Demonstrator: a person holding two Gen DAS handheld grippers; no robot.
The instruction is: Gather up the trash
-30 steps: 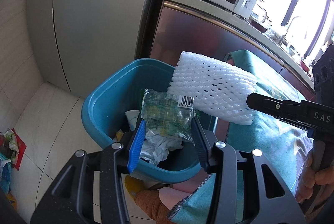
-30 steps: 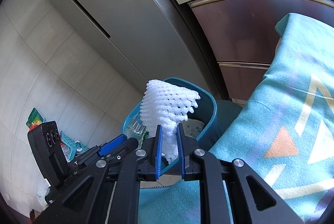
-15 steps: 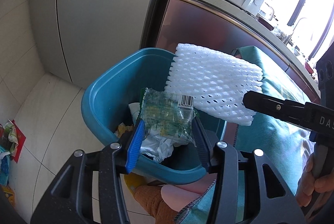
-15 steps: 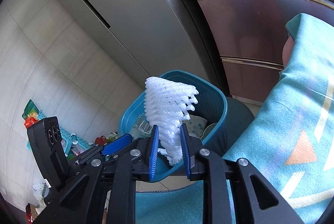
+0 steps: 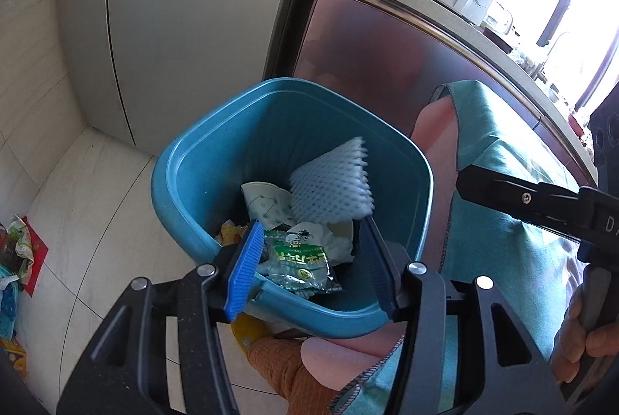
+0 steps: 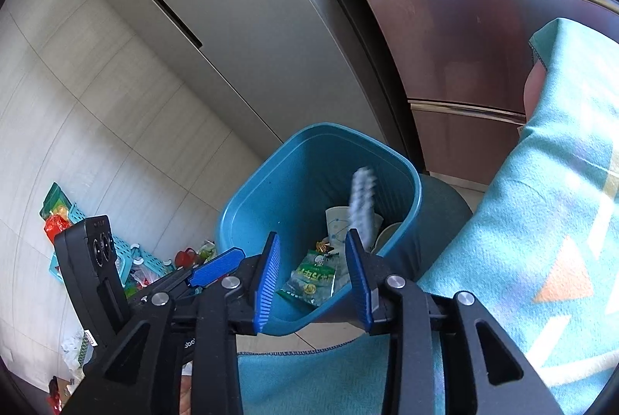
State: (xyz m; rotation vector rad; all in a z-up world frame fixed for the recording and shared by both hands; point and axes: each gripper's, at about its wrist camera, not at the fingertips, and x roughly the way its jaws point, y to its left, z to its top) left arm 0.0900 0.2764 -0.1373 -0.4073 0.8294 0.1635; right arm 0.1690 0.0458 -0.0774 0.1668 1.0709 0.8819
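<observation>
Here, blurred foam net (image 5: 330, 192) in bin (image 5: 182, 179), wrapper (image 5: 300, 260) beneath; both grippers' jaws opening, empty.

left claw (image 5: 309, 268): opening over blue bin (image 5: 174, 190) | green wrapper (image 5: 300, 262), white foam net (image 5: 330, 188) inside bin

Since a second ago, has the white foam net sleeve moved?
Yes. The white foam net sleeve has dropped out of the right claw, whose jaws are opening, and now sits below the rim of the blue plastic bin.
</observation>
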